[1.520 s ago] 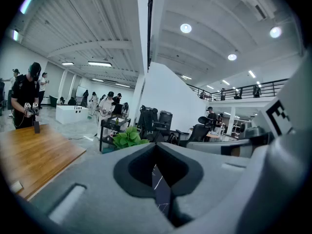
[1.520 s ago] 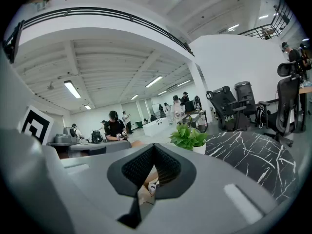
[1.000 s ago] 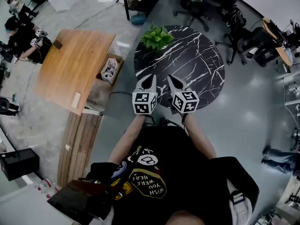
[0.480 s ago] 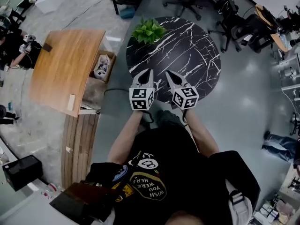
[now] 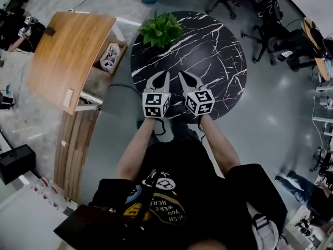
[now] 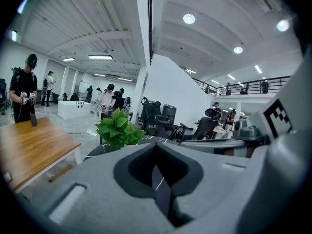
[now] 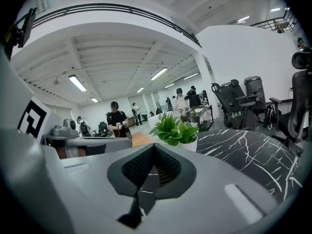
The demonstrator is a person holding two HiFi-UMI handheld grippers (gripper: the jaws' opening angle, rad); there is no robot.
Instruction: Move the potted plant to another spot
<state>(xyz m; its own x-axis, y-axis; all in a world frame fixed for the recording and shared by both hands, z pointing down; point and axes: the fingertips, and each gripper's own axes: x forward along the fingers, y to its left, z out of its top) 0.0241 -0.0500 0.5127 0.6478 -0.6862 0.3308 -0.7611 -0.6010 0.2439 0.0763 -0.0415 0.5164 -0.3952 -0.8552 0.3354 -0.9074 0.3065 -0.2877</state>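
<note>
Status: approach phase, nothing held yet.

- Potted plant [image 5: 161,29] sits upright at the far-left rim of the round black marble table [image 5: 213,66], on the side nearest the wooden desk [image 5: 67,56]. The right gripper view shows a small white pot under the leaves.
- Left gripper [image 5: 158,81] and right gripper [image 5: 190,83] are side by side over the near edge of the table, both aimed roughly at the plant and well apart from it.
- Both pairs of fingers are pressed together with nothing between them. Each gripper view shows only marble through the gap behind the tips.

How I'd do this step:
1. Spread the fingers before getting close to the pot. Arriving closed will likely nudge it, and it sits near the rim.
2. Come in low, under the foliage. Grab the pot wall, not the leaves, which will probably hide the pot from above.
3. Use 2 grippers on opposite sides of the pot, or 1 clamping the rim while the other steadies.
4. Lift straight up and keep it upright. The bare marble to the right looks like the easiest drop spot.
</note>
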